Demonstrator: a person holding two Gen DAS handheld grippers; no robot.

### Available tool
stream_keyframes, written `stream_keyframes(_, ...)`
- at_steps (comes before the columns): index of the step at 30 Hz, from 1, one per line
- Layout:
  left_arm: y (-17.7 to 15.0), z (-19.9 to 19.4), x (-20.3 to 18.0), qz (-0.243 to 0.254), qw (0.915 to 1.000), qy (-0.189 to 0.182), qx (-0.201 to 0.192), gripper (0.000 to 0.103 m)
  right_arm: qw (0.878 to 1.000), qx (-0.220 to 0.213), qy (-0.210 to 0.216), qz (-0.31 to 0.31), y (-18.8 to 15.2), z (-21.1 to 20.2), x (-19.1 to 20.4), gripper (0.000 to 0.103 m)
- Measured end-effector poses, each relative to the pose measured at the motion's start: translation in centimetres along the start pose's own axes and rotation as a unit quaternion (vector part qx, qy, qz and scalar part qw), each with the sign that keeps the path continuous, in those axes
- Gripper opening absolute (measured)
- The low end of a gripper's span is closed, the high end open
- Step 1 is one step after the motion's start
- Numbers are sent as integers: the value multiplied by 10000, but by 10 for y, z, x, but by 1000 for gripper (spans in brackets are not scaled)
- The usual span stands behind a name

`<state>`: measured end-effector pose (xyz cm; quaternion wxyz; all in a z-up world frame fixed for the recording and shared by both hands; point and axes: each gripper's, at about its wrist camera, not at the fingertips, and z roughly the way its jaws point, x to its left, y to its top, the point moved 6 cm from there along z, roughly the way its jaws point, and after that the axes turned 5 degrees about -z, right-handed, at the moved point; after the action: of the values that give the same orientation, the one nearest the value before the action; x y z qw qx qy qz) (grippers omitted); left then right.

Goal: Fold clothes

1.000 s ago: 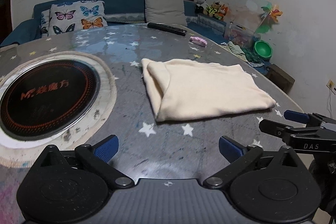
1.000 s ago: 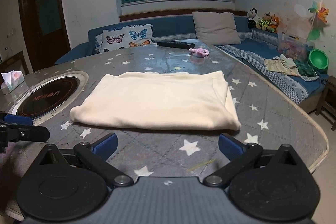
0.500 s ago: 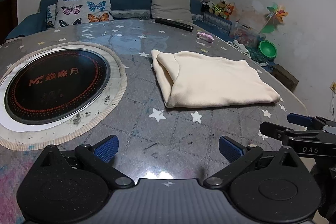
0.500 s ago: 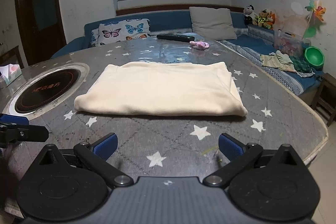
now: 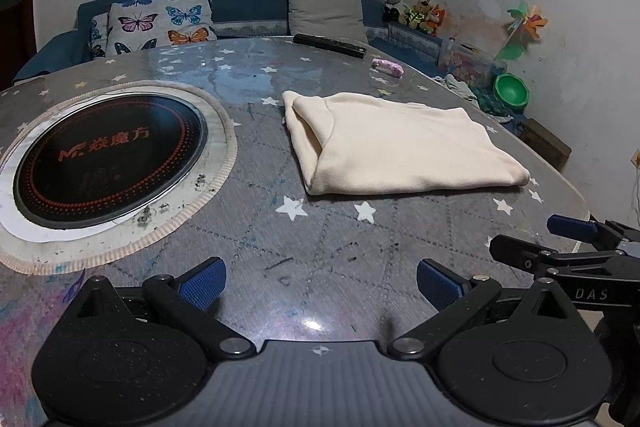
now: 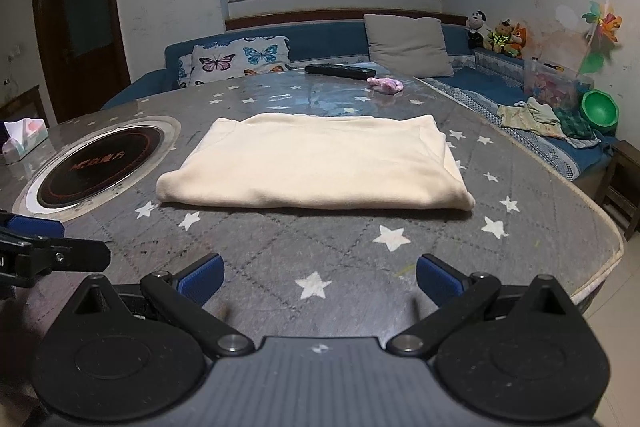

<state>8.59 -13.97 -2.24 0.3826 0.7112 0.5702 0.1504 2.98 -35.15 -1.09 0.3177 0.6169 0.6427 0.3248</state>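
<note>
Cream garment (image 6: 312, 163) folded flat mid-table; left gripper (image 5: 320, 283) and right gripper (image 6: 318, 277) near, agape, empty; probably finished.

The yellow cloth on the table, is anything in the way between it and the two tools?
Nothing visible is. Only bare starry table lies between the open right tool and the folded cream cloth, and between the open left tool and it. The remote and pink toy sit beyond the cloth.
</note>
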Motion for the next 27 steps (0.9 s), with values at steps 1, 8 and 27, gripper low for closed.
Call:
stream_keyframes(1,0,-1,-1,6,10000,6,-8,103,10000,-7,2,0,-1,-1,1,103)
stream_keyframes(8,-2,-9,-5,54,10000,18,-71,103,10000,-69,42,5,-3,-10,3,103)
stream_keyframes(27,-13,-14,-14,138,9999,92,12,103,9998,-175,92,-94,-5,-23,9,103)
